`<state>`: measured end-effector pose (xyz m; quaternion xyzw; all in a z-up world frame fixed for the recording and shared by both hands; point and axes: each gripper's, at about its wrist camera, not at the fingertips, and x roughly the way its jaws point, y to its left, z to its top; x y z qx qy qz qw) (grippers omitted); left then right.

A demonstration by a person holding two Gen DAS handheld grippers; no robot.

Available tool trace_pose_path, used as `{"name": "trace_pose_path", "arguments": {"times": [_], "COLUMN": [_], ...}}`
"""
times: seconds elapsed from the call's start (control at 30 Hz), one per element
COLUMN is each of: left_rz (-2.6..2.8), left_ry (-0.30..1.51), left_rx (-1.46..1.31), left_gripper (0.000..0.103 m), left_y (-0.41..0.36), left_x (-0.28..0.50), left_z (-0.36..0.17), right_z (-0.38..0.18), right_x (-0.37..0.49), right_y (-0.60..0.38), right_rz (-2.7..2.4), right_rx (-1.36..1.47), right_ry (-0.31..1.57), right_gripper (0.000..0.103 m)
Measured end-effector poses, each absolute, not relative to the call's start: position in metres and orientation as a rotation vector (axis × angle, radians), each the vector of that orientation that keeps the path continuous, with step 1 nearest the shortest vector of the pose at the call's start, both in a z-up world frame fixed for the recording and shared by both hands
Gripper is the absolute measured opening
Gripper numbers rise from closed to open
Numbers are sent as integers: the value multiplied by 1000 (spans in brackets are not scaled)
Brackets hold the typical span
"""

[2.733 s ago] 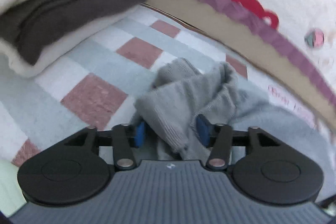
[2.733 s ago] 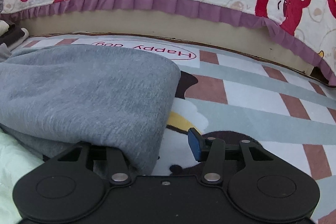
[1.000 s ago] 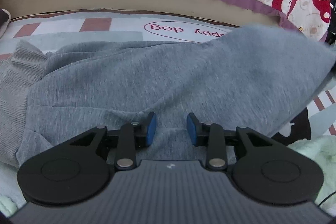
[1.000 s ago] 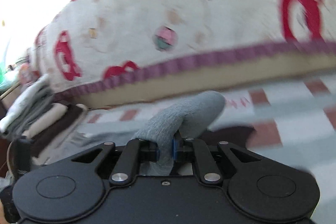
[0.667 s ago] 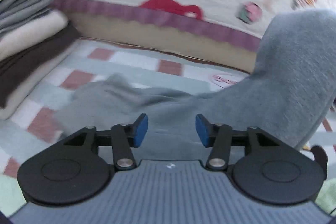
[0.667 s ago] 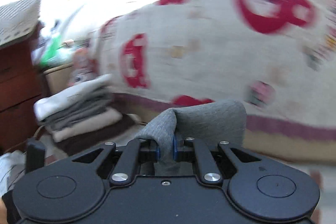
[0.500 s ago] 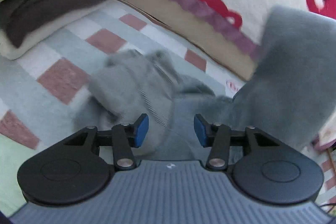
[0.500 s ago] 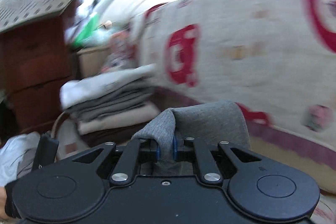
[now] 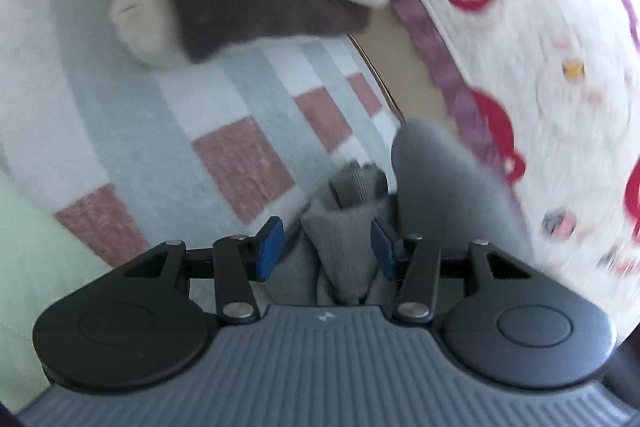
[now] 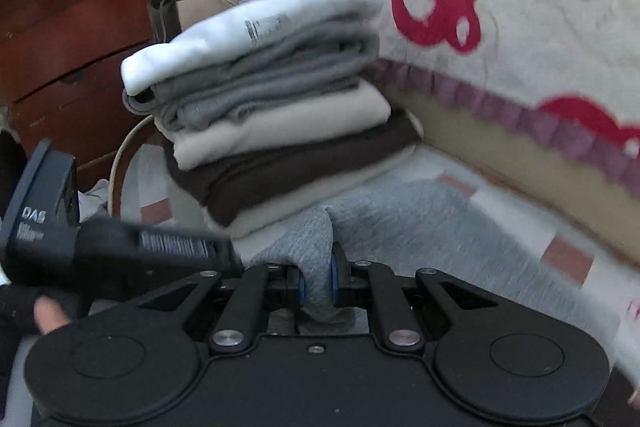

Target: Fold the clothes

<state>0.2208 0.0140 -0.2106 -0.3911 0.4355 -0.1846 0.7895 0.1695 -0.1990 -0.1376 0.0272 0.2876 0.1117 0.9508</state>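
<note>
Grey soft cloth is pinched tight in the right gripper (image 10: 316,285), and the rest of the grey garment (image 10: 420,219) lies on the checked mat (image 10: 568,255). The left gripper (image 9: 326,247) is wide open, with a grey fold between its blue pads, not squeezed. Just beside the garment stands a stack of folded clothes (image 10: 272,107), next to the bear bedspread (image 10: 500,7).

both grippers (image 9: 326,247) (image 10: 316,285) have black linkages, silver rivets, blue pads (image 9: 269,247); dark glove (image 10: 16,307).
</note>
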Motion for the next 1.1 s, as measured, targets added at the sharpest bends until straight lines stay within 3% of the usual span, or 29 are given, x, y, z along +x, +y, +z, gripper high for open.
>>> {"name": "trace_pose_path", "arguments": {"times": [0.2,0.33,0.43,0.5,0.67,0.93,1.0,1.03,1.07,1.1], "left_rz": [-459,-485,-493,-497,-559,-697,-649,-621,-595,-573], "left_ry": [934,958,956,943,904,882,919,919,912,898], "left_rx": [-908,-917,-773,-765,-832,-764,-646,-608,-577,-542], "left_gripper": [50,50,50,50,51,71,71,66,54,18], "left_y": [22,22,14,15,20,-8,-26,-31,-34,-36], "left_x": [225,228,229,226,217,206,206,207,209,210], "left_z": [-209,-211,-201,-196,-187,-170,-173,-175,-177,-175], "right_z": [-145,-147,-113,-101,-115,-160,-166,-169,-172,-175], "right_x": [183,201,172,138,70,25,30,32,35,37], "right_y": [-197,-176,-179,-200,-240,-257,-251,-249,-247,-244], "right_rz": [196,131,136,183,46,-5,-17,-31,-44,-58], "right_rx": [76,14,67,124,-39,-85,-112,-142,-173,-204], "right_ry": [621,857,835,761,768,833,814,794,774,754], "right_gripper": [17,21,33,54,55,55,55,55,55,55]}}
